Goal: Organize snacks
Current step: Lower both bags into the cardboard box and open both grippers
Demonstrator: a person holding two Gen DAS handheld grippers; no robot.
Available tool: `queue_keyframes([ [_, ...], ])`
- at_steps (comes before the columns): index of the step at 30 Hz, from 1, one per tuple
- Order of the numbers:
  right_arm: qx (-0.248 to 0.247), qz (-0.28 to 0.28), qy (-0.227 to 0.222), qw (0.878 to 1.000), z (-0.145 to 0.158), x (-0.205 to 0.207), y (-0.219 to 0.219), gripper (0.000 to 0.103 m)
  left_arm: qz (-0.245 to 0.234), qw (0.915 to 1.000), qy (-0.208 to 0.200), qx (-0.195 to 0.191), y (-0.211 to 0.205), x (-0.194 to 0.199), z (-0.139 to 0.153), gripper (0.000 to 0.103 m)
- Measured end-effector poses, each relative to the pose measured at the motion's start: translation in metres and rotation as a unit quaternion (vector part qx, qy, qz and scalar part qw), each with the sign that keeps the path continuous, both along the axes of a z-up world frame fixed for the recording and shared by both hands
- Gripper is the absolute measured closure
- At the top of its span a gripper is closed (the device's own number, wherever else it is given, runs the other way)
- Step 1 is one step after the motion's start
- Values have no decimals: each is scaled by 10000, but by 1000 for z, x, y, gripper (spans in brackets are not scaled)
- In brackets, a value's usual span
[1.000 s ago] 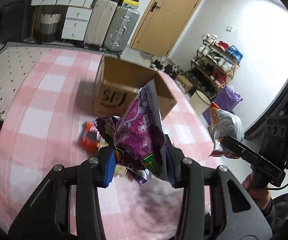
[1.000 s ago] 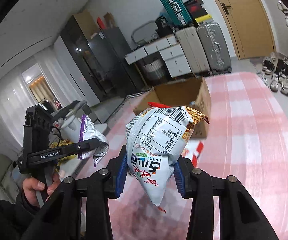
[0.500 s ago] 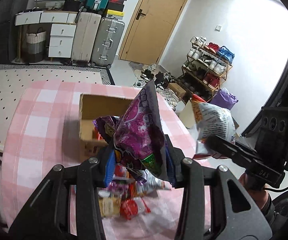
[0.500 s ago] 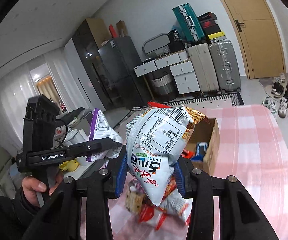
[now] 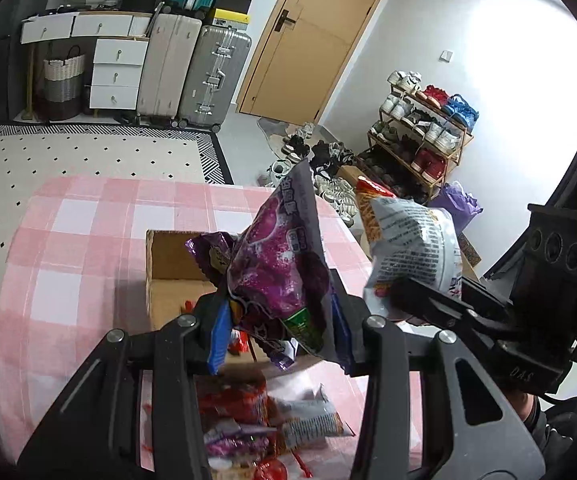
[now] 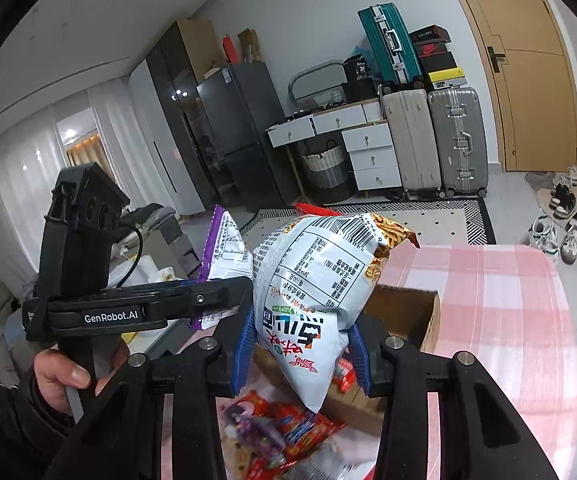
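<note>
A pink-checked table (image 5: pixel 68 248) carries an open cardboard box (image 5: pixel 168 268), with a loose heap of snack packets (image 6: pixel 284 428) lying on the cloth just in front of it. Above the box and heap, the left tongs (image 5: pixel 278 332) are clenched on a purple snack bag (image 5: pixel 280 264) that stands upright between the blue pads. Close beside them the right tongs (image 6: pixel 300 356) grip a pale noodle-snack bag (image 6: pixel 320 280) by its lower end.

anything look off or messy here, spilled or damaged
Nothing looks spilled or torn. The purple snack bag in the left gripper and the white snack bag in the right gripper look intact. The only mess is loose snack packets heaped on the checked tablecloth beside the cardboard box.
</note>
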State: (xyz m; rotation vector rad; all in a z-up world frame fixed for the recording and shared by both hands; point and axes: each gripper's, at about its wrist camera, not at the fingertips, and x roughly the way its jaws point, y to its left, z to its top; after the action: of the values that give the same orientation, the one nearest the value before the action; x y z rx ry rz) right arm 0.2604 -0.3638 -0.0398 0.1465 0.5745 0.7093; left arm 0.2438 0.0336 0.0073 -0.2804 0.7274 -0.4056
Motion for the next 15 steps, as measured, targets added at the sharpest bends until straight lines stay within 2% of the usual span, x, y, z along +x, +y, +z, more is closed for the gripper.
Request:
queue_keyframes([
  [3, -96, -36, 16, 9999, -4, 19, 5, 62, -29, 10000, 83, 20, -5, 25, -7, 64],
  [7, -456, -117, 3, 9989, -15, 41, 15, 62, -39, 9998, 206, 45, -7, 53, -20, 64],
  [15, -760, -82, 246, 9968, -54, 76, 23, 62, -39, 9981, 617, 1, -7, 96, -68, 64],
])
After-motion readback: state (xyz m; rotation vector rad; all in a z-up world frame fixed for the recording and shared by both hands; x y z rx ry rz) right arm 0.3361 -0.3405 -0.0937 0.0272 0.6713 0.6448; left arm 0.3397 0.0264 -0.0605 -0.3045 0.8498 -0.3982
